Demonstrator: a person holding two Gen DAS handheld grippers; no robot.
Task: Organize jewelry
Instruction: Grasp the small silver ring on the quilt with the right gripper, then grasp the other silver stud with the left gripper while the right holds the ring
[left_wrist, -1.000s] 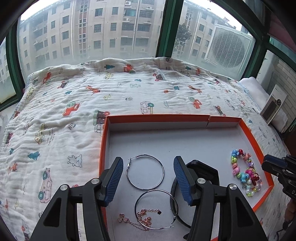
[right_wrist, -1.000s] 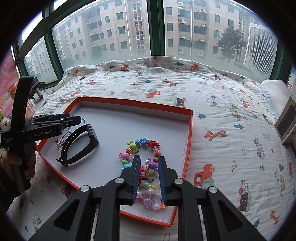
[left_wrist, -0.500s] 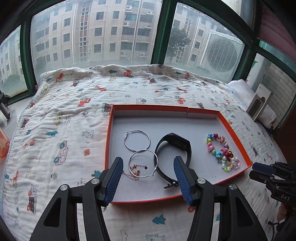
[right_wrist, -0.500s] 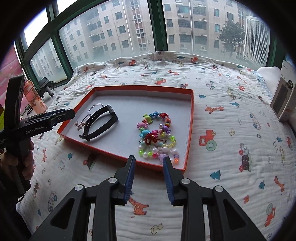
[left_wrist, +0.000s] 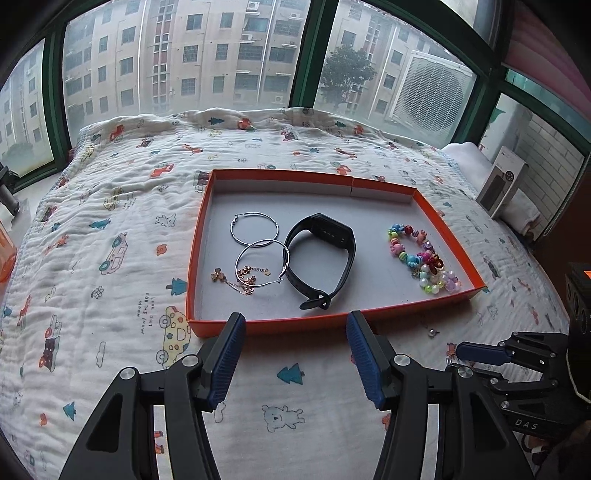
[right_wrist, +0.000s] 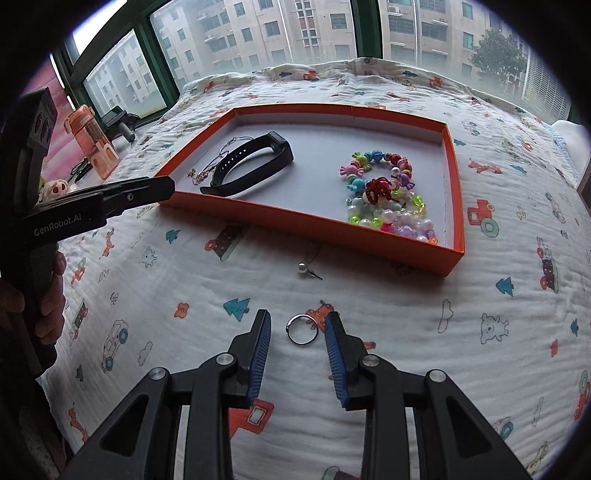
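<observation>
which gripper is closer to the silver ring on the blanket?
Right. The right gripper is open with the ring lying between its fingers. The left gripper is open near the tray, off to the ring's left.

The left wrist view looks forward and down between its own fingers from the near edge of the quilt (left_wrist: 110, 229), facing the window, with the orange tray (left_wrist: 332, 321) just ahead and square-on. The right wrist view sits lower and closer to the quilt (right_wrist: 498, 280), further right, seeing the tray (right_wrist: 314, 225) obliquely from its near right corner. Both share the tray, the black wristband (left_wrist: 321, 258) (right_wrist: 251, 166), the bead bracelets (left_wrist: 421, 258) (right_wrist: 388, 195) and the pearl stud (left_wrist: 431, 333) (right_wrist: 303, 268).
</observation>
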